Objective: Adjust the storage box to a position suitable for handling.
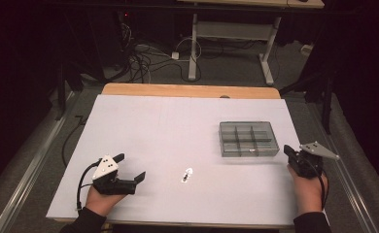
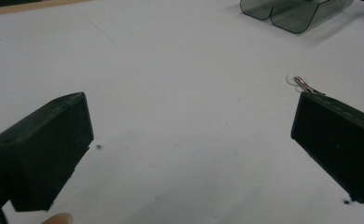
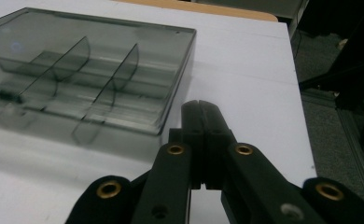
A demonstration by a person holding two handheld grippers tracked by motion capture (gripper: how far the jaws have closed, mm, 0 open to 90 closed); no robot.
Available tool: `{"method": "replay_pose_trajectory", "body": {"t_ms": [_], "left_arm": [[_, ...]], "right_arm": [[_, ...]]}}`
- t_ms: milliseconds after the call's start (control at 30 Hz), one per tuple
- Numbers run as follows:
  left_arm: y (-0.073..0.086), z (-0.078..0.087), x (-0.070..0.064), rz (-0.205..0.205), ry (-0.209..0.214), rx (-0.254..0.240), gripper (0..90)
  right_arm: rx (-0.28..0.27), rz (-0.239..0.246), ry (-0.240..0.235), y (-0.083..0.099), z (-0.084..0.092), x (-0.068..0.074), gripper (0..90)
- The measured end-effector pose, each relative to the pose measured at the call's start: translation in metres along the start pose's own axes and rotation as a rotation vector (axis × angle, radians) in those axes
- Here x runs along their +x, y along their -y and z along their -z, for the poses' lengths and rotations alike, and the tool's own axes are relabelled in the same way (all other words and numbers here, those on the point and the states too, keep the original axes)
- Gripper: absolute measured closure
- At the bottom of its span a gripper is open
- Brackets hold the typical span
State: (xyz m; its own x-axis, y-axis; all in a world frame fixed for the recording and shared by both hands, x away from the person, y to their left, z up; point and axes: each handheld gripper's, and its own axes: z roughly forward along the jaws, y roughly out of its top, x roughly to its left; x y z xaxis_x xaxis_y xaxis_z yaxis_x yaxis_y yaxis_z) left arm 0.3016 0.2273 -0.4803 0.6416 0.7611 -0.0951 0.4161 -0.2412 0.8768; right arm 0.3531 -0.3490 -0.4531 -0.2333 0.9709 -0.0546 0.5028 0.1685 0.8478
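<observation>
My right gripper (image 3: pixel 202 108) has its 2 black jaws pressed flat together with nothing between them. It sits near the right edge of the white table (image 1: pixel 153 126), just beside the near right corner of the smoke-grey transparent plastic compartment box (image 3: pixel 96 70); the jaw tips point past that corner and I cannot tell whether they touch its wall. In the high view this gripper (image 1: pixel 290 151) lies just right of the box (image 1: pixel 249 138), with its grey three-cornered plate on top. The box is divided by thin clear partitions, and a small dark item lies in a compartment at its near left side in the right gripper view, too blurred to identify.

My left gripper (image 1: pixel 129 167) rests at the near left of the table, its 2 jaws wide apart and holding nothing. Ahead of its right jaw, on the bare table, lies a small white disc with a thin metal clip-like piece (image 2: pixel 304 84). In the high view that piece (image 1: pixel 187 174) sits between the 2 grippers, well apart from the box.
</observation>
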Motion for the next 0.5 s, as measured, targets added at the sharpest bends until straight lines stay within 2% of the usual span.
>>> {"method": "replay_pose_trajectory", "body": {"t_ms": [133,233,500], "left_arm": [[0.001,0.0,0.0,0.011,0.001,-0.004,0.0],[0.001,0.0,0.0,0.012,0.001,-0.005,0.0],[0.002,-0.001,-0.001,0.019,-0.003,-0.004,0.0]], "right_arm": [[0.014,-0.011,-0.016,-0.008,-0.014,-0.007,90.0],[0.04,-0.053,-0.047,-0.009,-0.031,-0.016,90.0],[0.084,-0.057,-0.06,-0.014,-0.057,-0.029,90.0]]}}
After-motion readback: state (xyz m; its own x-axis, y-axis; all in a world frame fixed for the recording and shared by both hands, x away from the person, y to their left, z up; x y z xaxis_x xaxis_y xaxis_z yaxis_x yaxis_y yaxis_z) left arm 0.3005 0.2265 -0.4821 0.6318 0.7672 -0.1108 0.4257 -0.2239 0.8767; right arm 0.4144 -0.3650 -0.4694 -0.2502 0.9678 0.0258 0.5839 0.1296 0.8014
